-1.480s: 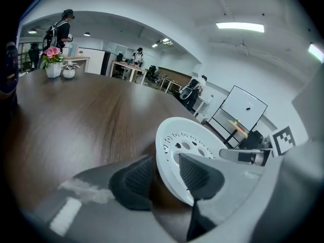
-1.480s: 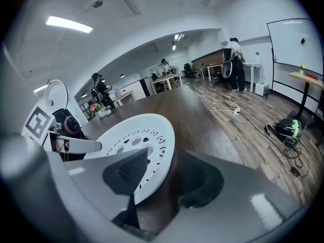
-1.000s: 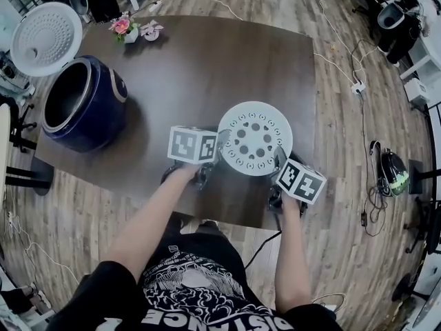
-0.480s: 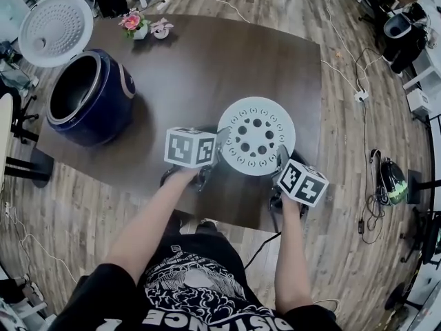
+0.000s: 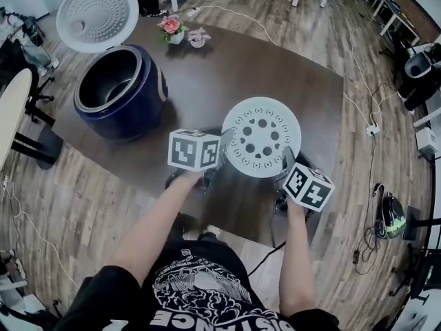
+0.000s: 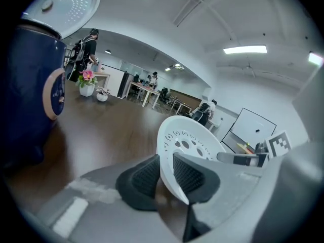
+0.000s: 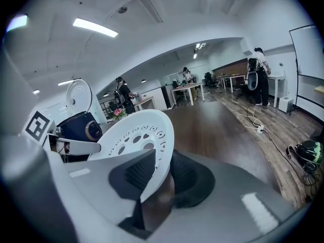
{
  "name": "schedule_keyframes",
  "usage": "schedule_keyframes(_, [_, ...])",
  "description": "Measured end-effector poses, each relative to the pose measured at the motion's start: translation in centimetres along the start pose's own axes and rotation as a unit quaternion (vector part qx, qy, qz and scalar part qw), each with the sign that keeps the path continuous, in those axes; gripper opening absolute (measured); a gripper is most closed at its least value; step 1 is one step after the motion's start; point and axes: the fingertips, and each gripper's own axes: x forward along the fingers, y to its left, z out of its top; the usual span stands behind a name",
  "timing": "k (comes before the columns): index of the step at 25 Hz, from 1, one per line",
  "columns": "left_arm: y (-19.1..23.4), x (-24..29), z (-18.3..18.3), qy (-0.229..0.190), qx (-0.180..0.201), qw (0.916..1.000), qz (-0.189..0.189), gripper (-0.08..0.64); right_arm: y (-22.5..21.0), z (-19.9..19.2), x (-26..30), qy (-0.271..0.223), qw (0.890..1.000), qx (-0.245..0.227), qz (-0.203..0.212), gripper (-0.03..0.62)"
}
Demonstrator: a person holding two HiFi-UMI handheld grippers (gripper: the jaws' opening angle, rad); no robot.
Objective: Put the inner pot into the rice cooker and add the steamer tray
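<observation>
The white perforated steamer tray (image 5: 261,137) hangs above the dark table, held by its rim from both sides. My left gripper (image 5: 222,147) is shut on its left edge; in the left gripper view the tray (image 6: 183,147) stands pinched between the black pads (image 6: 147,175). At the tray's right edge my right gripper (image 5: 286,158) is shut too, and the right gripper view shows the rim (image 7: 147,135) between its pads (image 7: 139,173). The dark blue rice cooker (image 5: 122,92) stands at the table's far left with its white lid (image 5: 97,14) swung open and the metal inner pot (image 5: 109,85) inside.
Two small flower pots (image 5: 180,32) stand at the table's far edge. The dark table (image 5: 207,81) lies bare between cooker and tray. On the wooden floor lie cables and a power strip (image 5: 374,128). A chair (image 5: 14,116) stands left of the table. People stand far off in the office.
Both grippers have lifted the steamer tray off the table and carried it slightly away from me. The cooker now shows closer in the head view as the camera shifted.
</observation>
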Motion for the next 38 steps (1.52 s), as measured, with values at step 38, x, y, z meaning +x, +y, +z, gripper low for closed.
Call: schedule_keyframes(38, [15.0,-23.7,17.1,-0.195,-0.012,0.9707,0.140,0.089,31.2,15.2,5.3,-0.058,0.971,-0.104,0.206,0.081])
